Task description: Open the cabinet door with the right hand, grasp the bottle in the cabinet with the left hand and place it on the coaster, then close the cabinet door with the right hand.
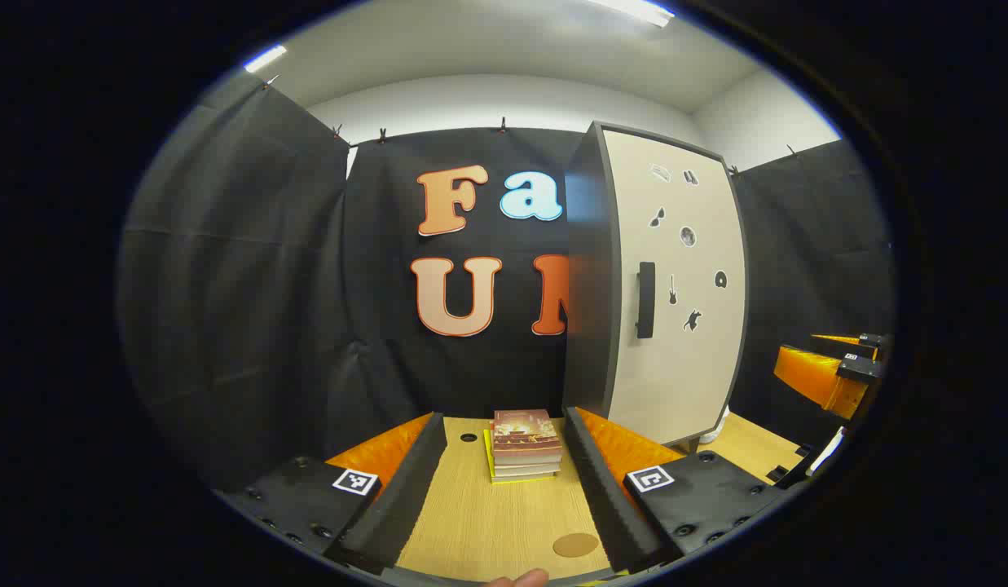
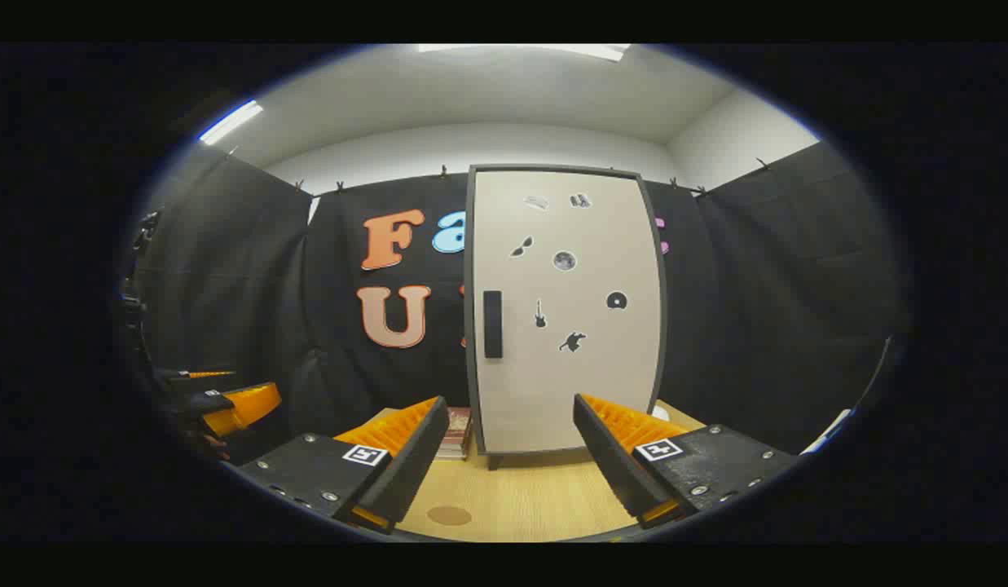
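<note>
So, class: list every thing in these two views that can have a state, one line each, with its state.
cabinet door: shut
left gripper: open, holding nothing
right gripper: open, holding nothing, facing the door
books: stacked flat on the table
coaster: bare, flat on the table

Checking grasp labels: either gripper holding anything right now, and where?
Nothing held. Left gripper and right gripper are both open and empty; the cabinet door is shut, its handle untouched.
</note>
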